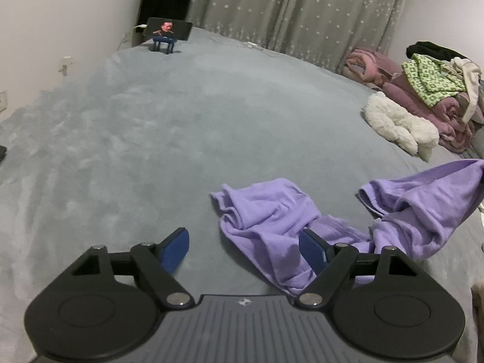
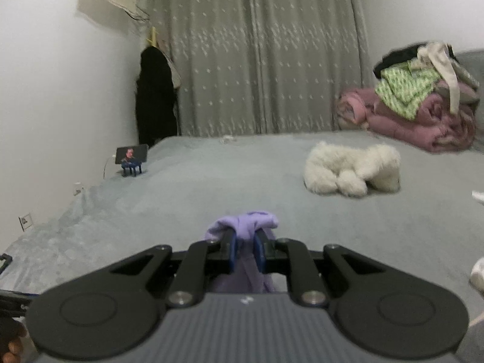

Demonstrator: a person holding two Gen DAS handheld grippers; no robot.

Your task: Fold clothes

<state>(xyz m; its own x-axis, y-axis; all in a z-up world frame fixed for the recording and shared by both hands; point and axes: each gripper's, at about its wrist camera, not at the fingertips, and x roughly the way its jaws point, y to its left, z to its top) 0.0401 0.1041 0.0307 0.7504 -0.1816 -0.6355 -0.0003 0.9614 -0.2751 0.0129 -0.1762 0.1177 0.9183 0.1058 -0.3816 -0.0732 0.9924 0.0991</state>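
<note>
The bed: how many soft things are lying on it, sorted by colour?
Purple garment: 1
White fluffy item: 1
Pink quilt: 1
Green patterned garment: 1
Black garment: 1
Cream garment: 1
Total: 6

The bed [image 1: 151, 121] is viewed from low over its near edge by both wrist cameras, faced toward the far curtain [image 1: 287, 9]. The phone stand [image 2: 131, 160], white plush [image 2: 351, 169] and clothes pile [image 2: 423, 103] are shared.

A home bedroom: a wide grey bed [image 1: 181, 127], star-patterned curtains [image 1: 302, 9], rolled pink quilt [image 2: 423, 127] under piled clothes [image 2: 405, 90].
</note>
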